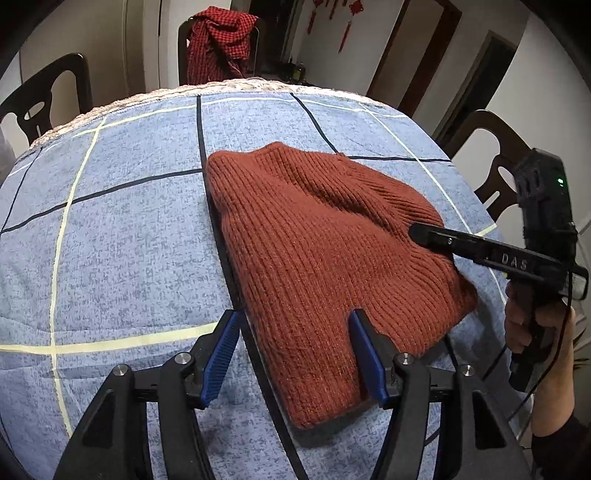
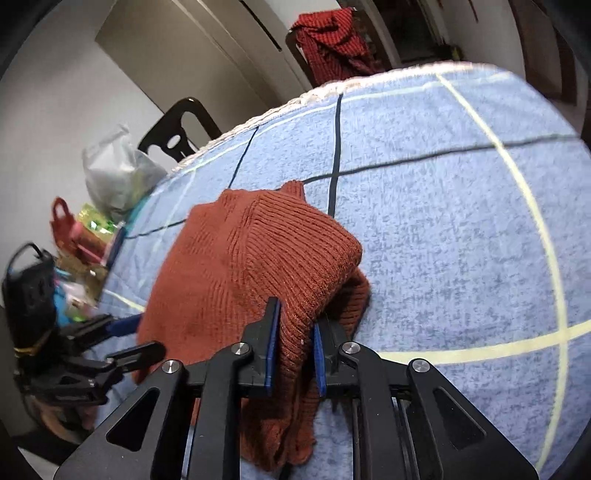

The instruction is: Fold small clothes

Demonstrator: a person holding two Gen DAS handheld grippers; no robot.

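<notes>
**Home dining room**

Dark wooden dining chairs [image 1: 48, 92] around a bench draped in blue checked cloth [image 1: 129, 221]; red checked scarf [image 1: 221, 40] over one chair; red hanging ornaments [image 1: 347, 22] by wood-framed doorways; shopping bags [image 2: 118, 173] alongside.

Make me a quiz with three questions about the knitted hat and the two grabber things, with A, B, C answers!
1. Where does the knitted hat lie?
A. On the blue checked cloth
B. On a chair
C. On the floor

2. What colour is the hat?
A. Green
B. Rust red
C. White

3. What is the right gripper doing?
A. Hanging open in the air
B. Shut on the hat's edge
C. Holding a bag

Answers:
1 is A: the hat rests flat on the blue checked cloth that covers the table.
2 is B: its ribbed wool is rust red in both views.
3 is B: in the right wrist view its blue fingers pinch a fold of the hat between them, while the left gripper is open with its fingers spread at the hat's near edge.
</notes>
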